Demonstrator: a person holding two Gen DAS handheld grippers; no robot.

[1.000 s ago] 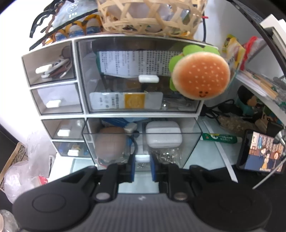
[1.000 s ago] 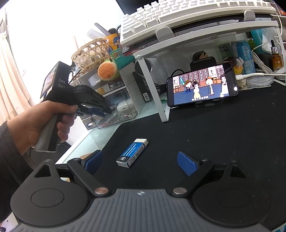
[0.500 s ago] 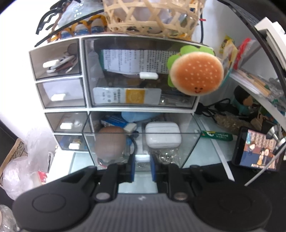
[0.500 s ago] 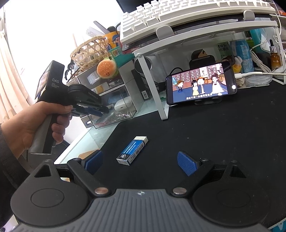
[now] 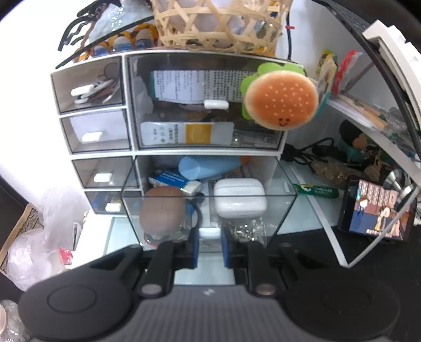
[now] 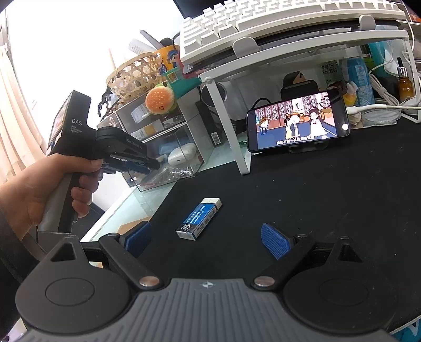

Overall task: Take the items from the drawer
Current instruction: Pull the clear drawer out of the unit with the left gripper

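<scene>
Your left gripper (image 5: 209, 243) is clamped tight on the white handle (image 5: 209, 233) of the clear drawer (image 5: 285, 207), one blue pad on each side of it. The drawer stands pulled out from the lower bay of the white organizer (image 5: 133, 105). Inside it, just behind the handle, a white earbud case (image 5: 239, 197) sits right of centre on a heap of small metal bits (image 5: 243, 228), and a round brown pouch (image 5: 161, 207) sits to the left with a black cord beside it. Further back lie a blue box (image 5: 168, 179) and a pale blue wedge (image 5: 208, 166). A burger plush (image 5: 281, 104) hangs in front of the upper drawer, and a woven basket (image 5: 218, 23) stands on top of the organizer.

Your right gripper (image 6: 208, 238) has its jaws wide apart and holds nothing. It hovers over the black mat (image 6: 329, 189), where an eraser (image 6: 199, 217) in a blue sleeve lies just ahead, between the pads but untouched. From this side you see your hand (image 6: 31, 194) on the left gripper's grip at the drawer. A phone (image 6: 297, 123) stands propped under the white riser (image 6: 226, 115), a keyboard (image 6: 276, 21) on top.
</scene>
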